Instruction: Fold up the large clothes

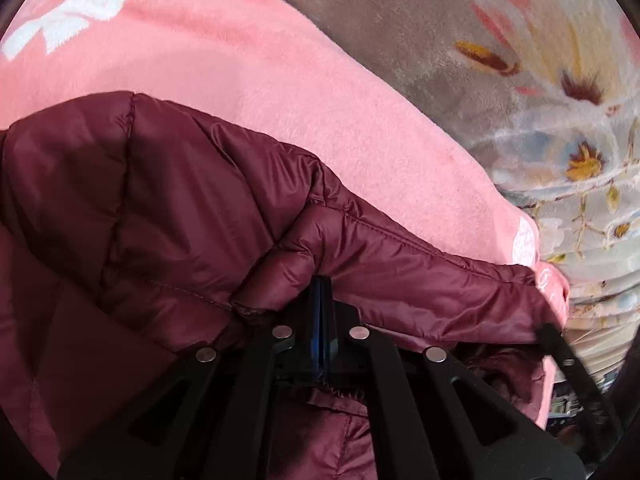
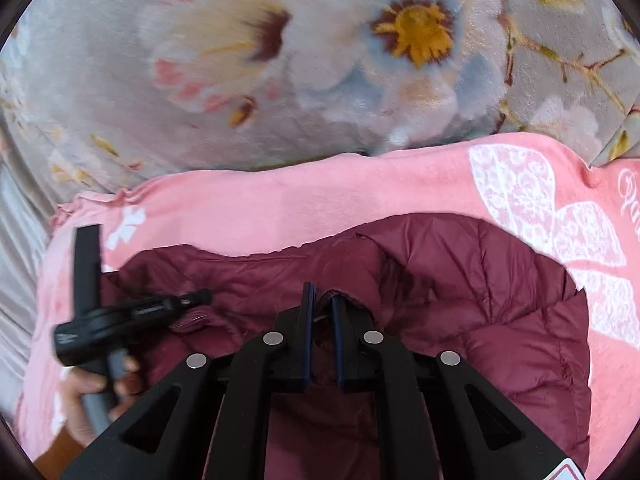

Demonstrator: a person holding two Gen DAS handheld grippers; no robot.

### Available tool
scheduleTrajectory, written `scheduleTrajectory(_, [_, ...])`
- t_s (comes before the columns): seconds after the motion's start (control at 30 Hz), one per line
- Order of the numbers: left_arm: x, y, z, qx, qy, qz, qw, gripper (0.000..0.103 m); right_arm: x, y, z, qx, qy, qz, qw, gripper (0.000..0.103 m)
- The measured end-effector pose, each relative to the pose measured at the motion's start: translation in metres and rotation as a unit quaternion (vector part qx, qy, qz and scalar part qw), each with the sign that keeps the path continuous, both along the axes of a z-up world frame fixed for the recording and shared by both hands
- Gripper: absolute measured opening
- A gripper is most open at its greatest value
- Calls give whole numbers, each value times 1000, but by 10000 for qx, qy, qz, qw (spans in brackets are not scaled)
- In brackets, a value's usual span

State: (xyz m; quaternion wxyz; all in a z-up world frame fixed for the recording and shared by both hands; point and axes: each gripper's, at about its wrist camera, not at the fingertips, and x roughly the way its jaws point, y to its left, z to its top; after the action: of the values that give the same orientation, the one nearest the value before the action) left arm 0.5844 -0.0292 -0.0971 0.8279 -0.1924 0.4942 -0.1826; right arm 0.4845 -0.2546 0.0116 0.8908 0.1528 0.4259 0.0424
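A floral blanket (image 2: 280, 92) covered the bed beyond both tools. A pink blanket (image 2: 320, 208) lay on it as the folding surface, extending ahead of and to both sides of the tools. The maroon puffer jacket (image 1: 168, 184) rested on the pink blanket, directly under and ahead of the jaws, bunched at the edge nearest the tools. The left hand-held gripper (image 1: 322, 292) was clenched, jaws together on a fold of jacket fabric, probably to carry that edge over. The right hand-held gripper (image 2: 322, 300) stood slightly parted with jacket fabric between the jaws; whether the pads pressed on it could not be determined. The person's hand (image 2: 92, 396) held the left tool's handle.
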Motion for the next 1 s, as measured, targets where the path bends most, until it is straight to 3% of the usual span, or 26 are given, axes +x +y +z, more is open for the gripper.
scheduleTrajectory(0.07, [-4,2,1,39,-88,-28,9999,0,-8,-4,6,110,-49,-102,9999,9])
scheduleTrajectory(0.23, [-6,0,-2,59,-223,8,9997,0,-14,0,31,-277,-460,-263,9982,11])
scheduleTrajectory(0.3, [-6,-1,-1,97,-252,5,9996,0,0,8,20,-462,-250,-156,9985,8])
scheduleTrajectory(0.5, [-9,4,0,153,-343,-38,9993,0,40,11,-53,-1088,620,-263,9918,0])
scheduleTrajectory(0.67, [-10,-2,0,325,-301,-140,9989,0,48,-1,-76,-795,808,-327,9930,0])
scheduleTrajectory(0.83, [-8,-8,-1,519,-315,-194,9980,0,48,0,-81,-863,774,-325,9927,0])
scheduleTrajectory(1.0, [-6,-17,0,746,-387,-212,9962,0,50,-8,-84,-522,744,-331,9953,0])
